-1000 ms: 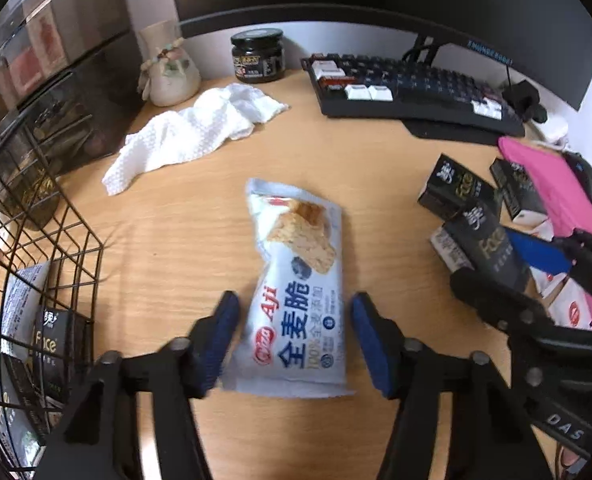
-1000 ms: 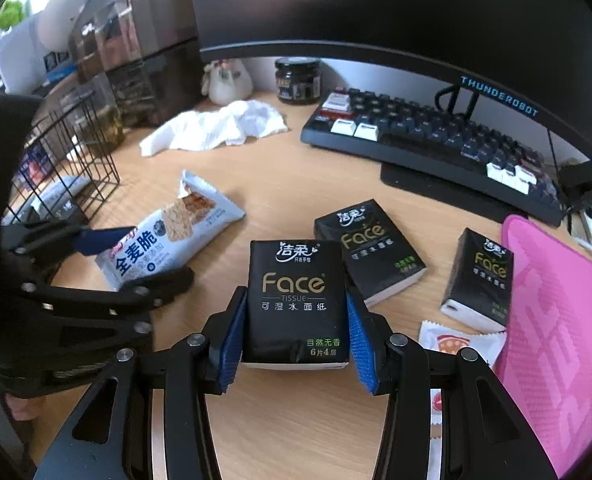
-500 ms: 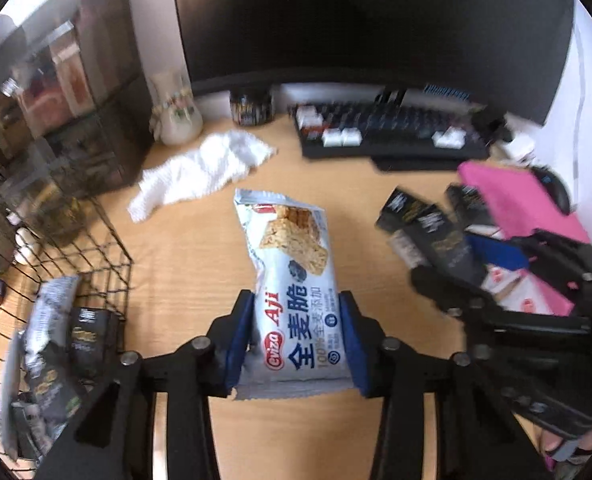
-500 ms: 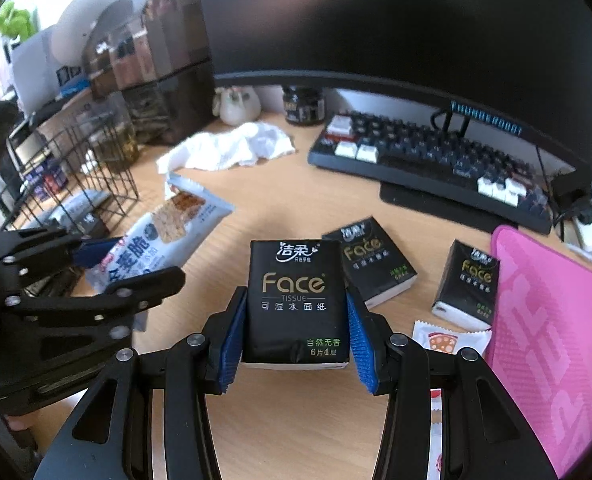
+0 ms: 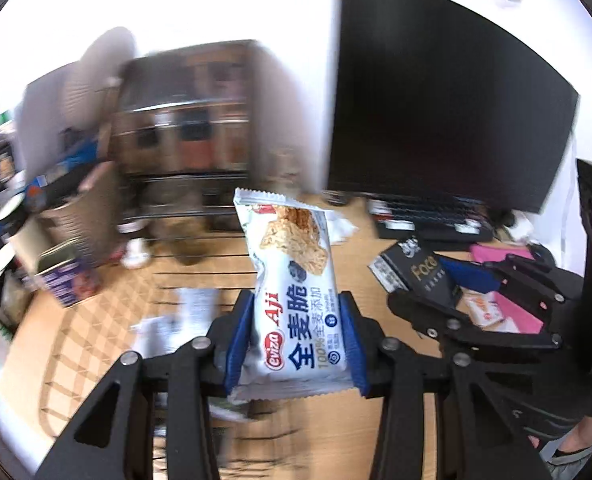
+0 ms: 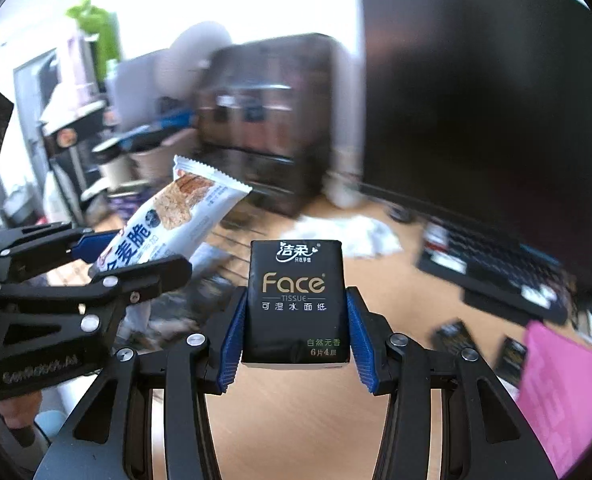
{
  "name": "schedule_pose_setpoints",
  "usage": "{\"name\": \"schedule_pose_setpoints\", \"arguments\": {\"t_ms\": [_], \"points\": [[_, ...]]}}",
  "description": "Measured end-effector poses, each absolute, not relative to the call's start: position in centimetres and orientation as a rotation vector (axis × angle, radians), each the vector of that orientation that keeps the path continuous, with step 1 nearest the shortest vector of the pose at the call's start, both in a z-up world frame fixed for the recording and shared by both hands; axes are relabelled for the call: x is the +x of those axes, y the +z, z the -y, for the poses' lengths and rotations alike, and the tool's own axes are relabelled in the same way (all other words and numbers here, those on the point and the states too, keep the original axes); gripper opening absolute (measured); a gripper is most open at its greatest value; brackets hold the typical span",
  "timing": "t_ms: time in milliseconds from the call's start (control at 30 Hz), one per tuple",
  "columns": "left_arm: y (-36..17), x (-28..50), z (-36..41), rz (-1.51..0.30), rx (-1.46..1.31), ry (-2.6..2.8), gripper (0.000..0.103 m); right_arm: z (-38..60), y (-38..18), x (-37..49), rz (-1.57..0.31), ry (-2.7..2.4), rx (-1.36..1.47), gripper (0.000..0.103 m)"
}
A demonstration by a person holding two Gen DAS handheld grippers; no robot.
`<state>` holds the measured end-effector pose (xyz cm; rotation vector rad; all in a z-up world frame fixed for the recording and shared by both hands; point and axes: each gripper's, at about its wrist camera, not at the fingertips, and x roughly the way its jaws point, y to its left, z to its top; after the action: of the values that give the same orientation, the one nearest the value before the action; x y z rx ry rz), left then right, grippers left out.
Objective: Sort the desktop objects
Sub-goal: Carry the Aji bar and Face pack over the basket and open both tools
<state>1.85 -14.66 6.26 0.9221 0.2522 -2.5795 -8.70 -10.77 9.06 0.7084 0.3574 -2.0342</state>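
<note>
Left wrist view shows the left gripper (image 5: 296, 336) pinching the white cracker packet (image 5: 296, 284) upright, lifted above the wooden desk (image 5: 400, 432) — beside it the right gripper (image 6: 296, 328) clamps a black tissue pack (image 6: 296, 300), likewise held aloft.

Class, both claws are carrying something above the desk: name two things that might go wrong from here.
1. The left claw pinches only the lower end of the Aji cracker packet; the long free end may swing or slip out.
2. The right claw, holding the Face tissue pack, travels close beside the left; they might collide.
</note>
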Motion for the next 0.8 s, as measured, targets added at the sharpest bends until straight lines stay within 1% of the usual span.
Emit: {"name": "schedule_pose_setpoints", "arguments": {"t_ms": [100,167,300,433,500,533,567,633,800], "points": [[5.9,4.2,18.1,-0.277,0.922,-2.499,0.047,14.4,9.0,-6.5,-0.380,-1.973,0.686,0.046],[5.5,5.3,20.1,-0.298,0.926,-2.453,0.044,16.7,8.5,-5.5,-0.382,-1.930,0.695,0.046],[4.3,6.6,22.7,-0.331,0.965,-2.411,0.042,20.1,7.2,-4.0,-0.402,-1.876,0.713,0.046],[3.3,6.8,24.0,-0.360,0.996,-2.403,0.042,22.6,5.6,-3.4,-0.484,-1.865,0.741,0.047],[3.2,6.8,24.1,-0.389,0.994,-2.422,0.052,23.0,5.2,-3.0,-0.513,-1.891,0.723,0.049],[3.3,6.9,24.2,-0.404,0.985,-2.435,0.064,23.1,5.3,-3.0,-0.511,-1.891,0.719,0.051],[3.3,7.0,24.2,-0.409,0.975,-2.442,0.072,22.9,5.3,-3.2,-0.493,-1.889,0.718,0.054],[3.5,6.9,23.9,-0.399,0.960,-2.449,0.077,22.6,5.5,-3.6,-0.471,-1.891,0.721,0.059],[3.5,6.2,22.5,-0.410,0.968,-2.496,0.080,20.9,5.7,-4.4,-0.445,-1.904,0.724,0.060]]}}
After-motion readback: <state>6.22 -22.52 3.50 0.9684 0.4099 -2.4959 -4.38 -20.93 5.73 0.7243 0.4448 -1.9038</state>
